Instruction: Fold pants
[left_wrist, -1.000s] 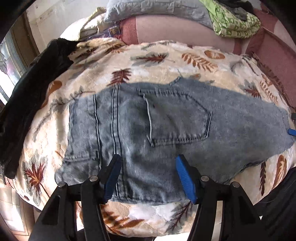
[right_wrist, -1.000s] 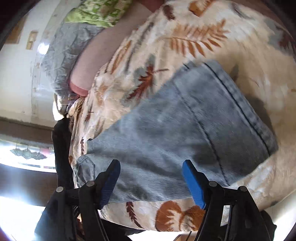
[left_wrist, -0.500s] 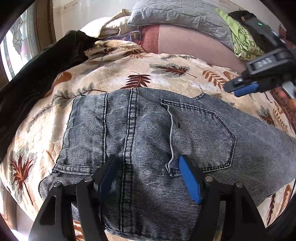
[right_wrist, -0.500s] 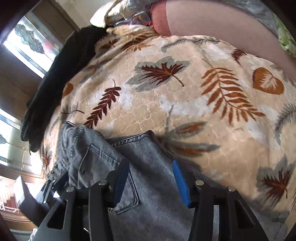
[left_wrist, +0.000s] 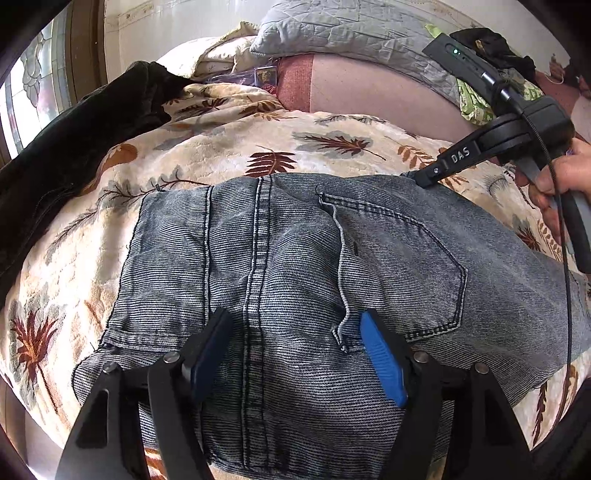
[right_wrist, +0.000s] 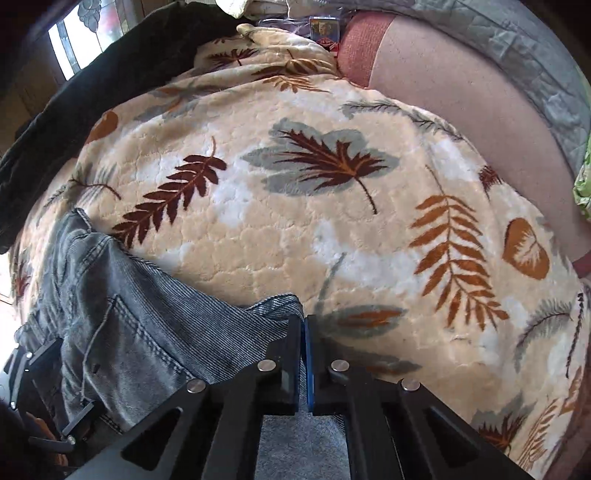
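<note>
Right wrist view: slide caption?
Right tool shut on the far edge of the jeans, lying on a leaf-print blanket.

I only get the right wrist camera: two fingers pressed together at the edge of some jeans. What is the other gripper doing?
Observer: The left gripper is open over the seat of the jeans, either side of the centre seam. Its jaws have just been opening and grip nothing.
Operator: And what holds my gripper up?
Observer: A person's hand grips the handle of the right gripper, whose tips pinch the jeans' far edge.
</note>
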